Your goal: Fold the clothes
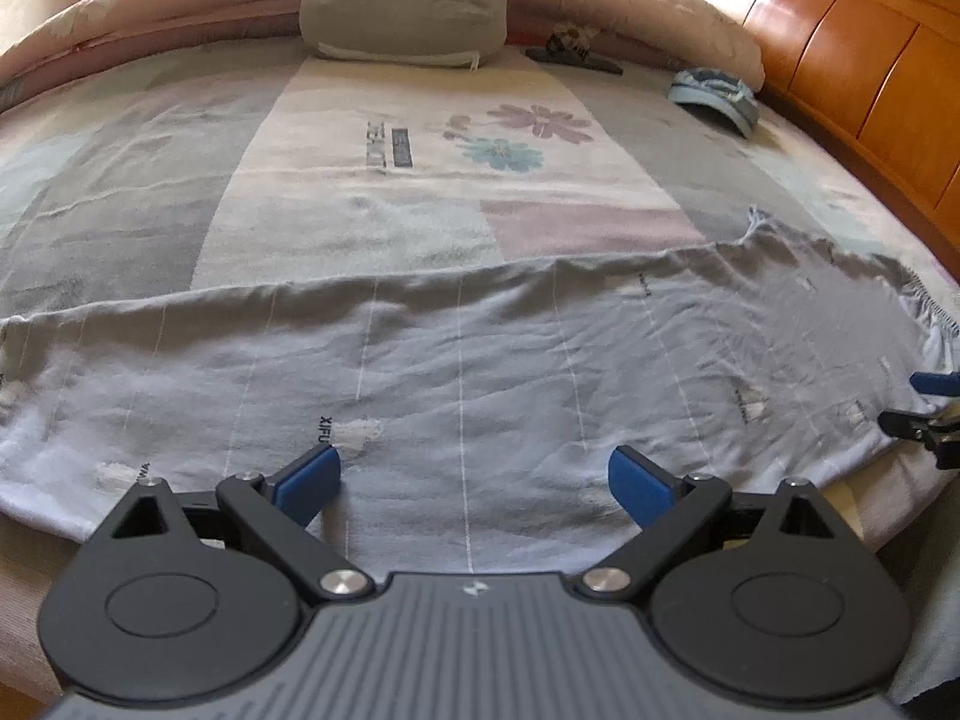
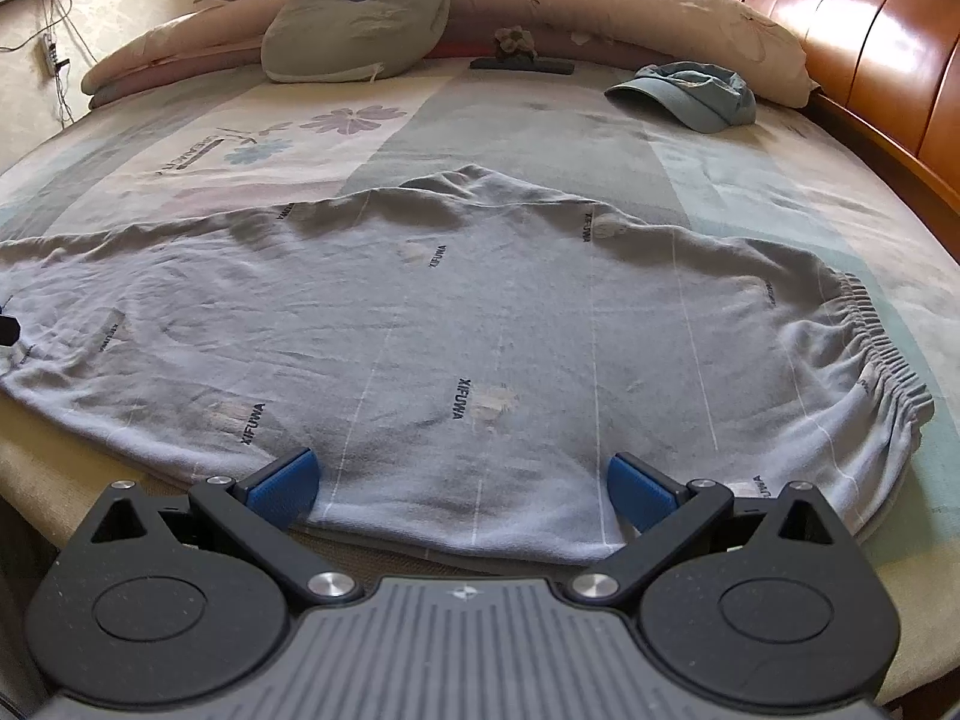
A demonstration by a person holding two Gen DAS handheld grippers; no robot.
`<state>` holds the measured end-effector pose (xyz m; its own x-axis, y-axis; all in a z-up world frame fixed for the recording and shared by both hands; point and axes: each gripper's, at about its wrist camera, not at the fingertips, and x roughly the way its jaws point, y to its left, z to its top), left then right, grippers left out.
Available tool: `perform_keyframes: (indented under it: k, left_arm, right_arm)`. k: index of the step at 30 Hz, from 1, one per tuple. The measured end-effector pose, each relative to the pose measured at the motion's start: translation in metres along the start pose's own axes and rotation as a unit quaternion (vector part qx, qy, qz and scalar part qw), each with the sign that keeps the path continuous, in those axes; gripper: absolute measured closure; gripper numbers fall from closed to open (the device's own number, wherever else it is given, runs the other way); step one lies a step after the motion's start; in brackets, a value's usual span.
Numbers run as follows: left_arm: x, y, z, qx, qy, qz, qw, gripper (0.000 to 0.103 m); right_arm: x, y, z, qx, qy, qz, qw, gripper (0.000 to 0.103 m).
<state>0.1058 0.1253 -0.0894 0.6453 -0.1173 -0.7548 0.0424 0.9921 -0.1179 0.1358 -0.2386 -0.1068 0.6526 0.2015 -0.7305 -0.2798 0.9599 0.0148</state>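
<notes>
A pair of light grey trousers [image 1: 468, 360] with thin white stripes and small printed words lies flat along the near edge of the bed, legs running left. Its elastic waistband [image 2: 882, 348] is at the right end in the right wrist view. My left gripper [image 1: 474, 483] hovers open just above the near hem of the trousers [image 2: 456, 324], nothing between its blue pads. My right gripper [image 2: 462, 489] is open too, over the near edge by the hip. The right gripper's tip [image 1: 927, 414] shows at the far right of the left wrist view.
The bed sheet [image 1: 372, 198] is patterned with flowers. A grey cushion [image 2: 354, 18], a rolled pink quilt [image 2: 630, 6], a blue cap [image 2: 690, 96] and a dark flat object [image 2: 522, 63] lie at the far side. A wooden headboard [image 2: 870, 42] rises on the right.
</notes>
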Motion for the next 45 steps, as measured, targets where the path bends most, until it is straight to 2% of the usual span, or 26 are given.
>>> perform_keyframes:
  k: [8,12,15,16,18,20,22,24,25,26,28,30,33,35,40,45]
  left_arm:
    - [-0.004,0.027,-0.008,-0.011,0.000,0.016,0.9998,0.007]
    - [-0.011,0.025,-0.010,0.020,0.000,0.024,0.9995,0.007]
    - [-0.020,0.024,-0.005,0.028,-0.026,0.030,0.9988,0.007]
    - [-0.021,0.026,-0.003,0.025,-0.026,0.033,0.9988,0.007]
    - [-0.020,0.031,0.001,0.016,-0.023,0.040,0.9988,0.007]
    - [-0.017,0.036,0.001,0.005,-0.018,0.043,0.9989,0.007]
    - [-0.012,0.045,-0.002,-0.016,-0.005,0.041,0.9990,0.007]
    - [-0.010,0.055,-0.007,-0.043,0.002,0.040,0.9983,0.007]
    - [-0.012,0.059,-0.009,-0.051,-0.003,0.038,0.9980,0.007]
    - [-0.016,0.062,-0.009,-0.058,-0.006,0.037,0.9976,0.007]
    - [-0.025,0.066,-0.010,-0.064,-0.021,0.045,0.9967,0.007]
    - [-0.031,0.073,-0.012,-0.065,-0.040,0.055,0.9956,0.007]
    - [-0.023,0.090,-0.020,-0.093,-0.024,0.053,0.9940,0.007]
    - [-0.030,0.096,-0.026,-0.096,-0.039,0.040,0.9938,0.007]
    - [-0.063,0.118,-0.032,-0.116,-0.088,0.033,0.9888,0.007]
    - [-0.079,0.159,-0.032,-0.164,-0.134,0.025,0.9770,0.007]
  right_arm:
    - [-0.001,0.001,-0.004,0.006,-0.011,-0.005,1.000,0.000]
    - [-0.003,0.002,-0.006,0.011,-0.013,-0.011,1.000,0.000]
    - [-0.006,0.001,0.001,0.018,0.008,-0.011,1.000,0.000]
    - [-0.008,-0.002,0.005,0.022,0.005,-0.008,1.000,0.000]
    - [-0.016,-0.010,0.012,0.025,-0.027,-0.006,0.999,0.000]
    - [-0.018,-0.022,0.017,0.032,-0.045,-0.021,0.998,0.000]
    - [-0.013,-0.041,0.018,0.054,-0.037,-0.046,0.997,0.000]
    - [0.000,-0.063,0.014,0.092,0.001,-0.063,0.994,0.000]
    - [0.004,-0.070,0.009,0.106,0.009,-0.060,0.993,0.000]
    - [0.000,-0.071,0.005,0.107,-0.008,-0.051,0.993,0.000]
    - [-0.005,-0.070,0.001,0.110,-0.013,-0.037,0.993,0.000]
    - [-0.009,-0.064,0.001,0.110,-0.008,-0.039,0.993,0.000]
    - [-0.014,-0.053,0.004,0.132,-0.013,-0.013,0.991,0.000]
    - [-0.014,-0.045,0.007,0.140,-0.014,0.001,0.990,0.000]
    - [-0.018,-0.008,0.016,0.114,-0.015,0.047,0.992,0.000]
    - [-0.019,0.029,0.029,0.062,-0.016,0.073,0.995,0.000]
